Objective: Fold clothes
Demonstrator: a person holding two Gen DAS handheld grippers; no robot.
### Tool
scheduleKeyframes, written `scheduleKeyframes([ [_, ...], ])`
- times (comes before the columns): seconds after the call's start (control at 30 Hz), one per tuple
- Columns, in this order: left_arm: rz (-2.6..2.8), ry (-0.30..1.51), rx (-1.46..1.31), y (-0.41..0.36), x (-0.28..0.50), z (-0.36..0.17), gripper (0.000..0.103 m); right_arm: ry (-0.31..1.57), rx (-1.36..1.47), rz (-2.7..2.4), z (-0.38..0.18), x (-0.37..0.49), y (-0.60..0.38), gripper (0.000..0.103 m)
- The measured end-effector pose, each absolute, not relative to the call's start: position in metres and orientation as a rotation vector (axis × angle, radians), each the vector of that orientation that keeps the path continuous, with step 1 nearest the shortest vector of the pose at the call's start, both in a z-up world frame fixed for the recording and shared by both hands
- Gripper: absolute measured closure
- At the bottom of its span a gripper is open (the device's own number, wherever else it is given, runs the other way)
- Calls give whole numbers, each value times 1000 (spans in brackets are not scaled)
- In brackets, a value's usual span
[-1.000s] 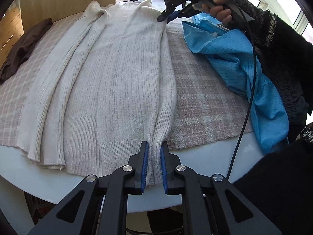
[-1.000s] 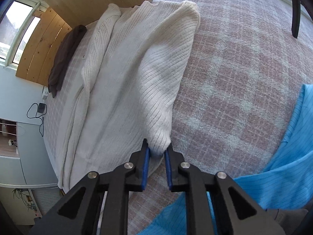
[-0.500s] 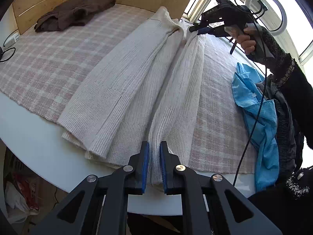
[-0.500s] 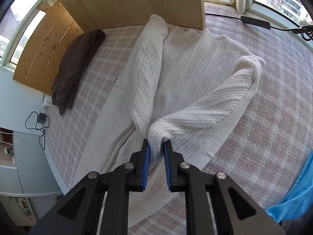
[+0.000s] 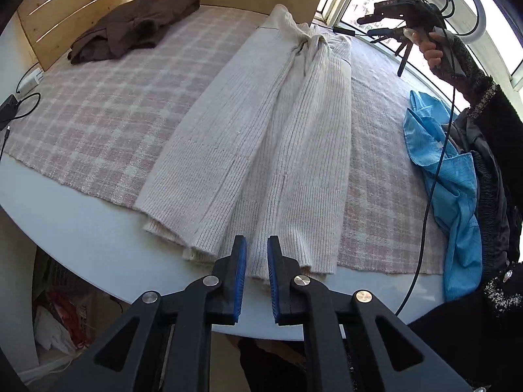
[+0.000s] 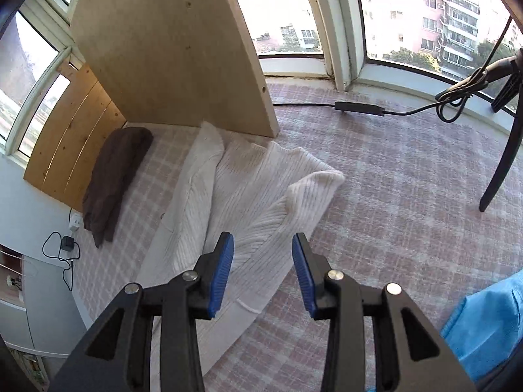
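Observation:
A cream ribbed knit sweater [image 5: 278, 137] lies lengthwise on the plaid cloth [image 5: 98, 104], both side edges folded in toward its middle. My left gripper [image 5: 256, 254] hovers at the sweater's hem near the table's front edge, jaws slightly apart with nothing between them. My right gripper [image 6: 263, 261] is open and empty above the sweater's shoulder end [image 6: 261, 202]; it also shows in the left wrist view [image 5: 382, 23], raised above the collar.
A brown garment [image 5: 137, 26] lies at the far left by the wooden boards [image 6: 170, 52]. A blue garment [image 5: 447, 170] lies at the right edge. A cable with an inline box [image 6: 359, 108] and a stand leg [image 6: 500, 170] sit near the window.
My right gripper has let go of the sweater's sleeve edge, opened, and lifted away. My left gripper has released the hem and opened a little. The right side now lies folded over the middle.

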State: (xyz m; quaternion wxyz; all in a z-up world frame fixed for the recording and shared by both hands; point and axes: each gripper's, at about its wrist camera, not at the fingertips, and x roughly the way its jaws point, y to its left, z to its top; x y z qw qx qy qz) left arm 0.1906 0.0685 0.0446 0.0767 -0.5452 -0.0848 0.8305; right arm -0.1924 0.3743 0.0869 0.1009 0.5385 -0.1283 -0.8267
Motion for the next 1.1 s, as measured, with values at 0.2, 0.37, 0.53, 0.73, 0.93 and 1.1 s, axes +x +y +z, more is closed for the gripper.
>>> scheduleKeyframes([
  [0.2,2421,-205,-1536,99,159,51,92,-122,1651,-2421,40,-236,331,68],
  [0.37,2328,-147,-1673,110,138,10,92,-13,1679,-2397,23,-259,306,68],
  [0.53,2369,-120,-1647,107,143,21,92,-31,1554,-2343,64,-227,307,68],
  [0.73,2347,-125,-1675,108,144,12,92,116,1515,-2161,66,-173,271,67],
  [0.93,2338,-105,-1671,111,144,12,89,215,1587,-2156,44,-165,244,67],
  [1.1,2338,-102,-1655,111,144,10,89,165,1609,-2137,28,-165,250,92],
])
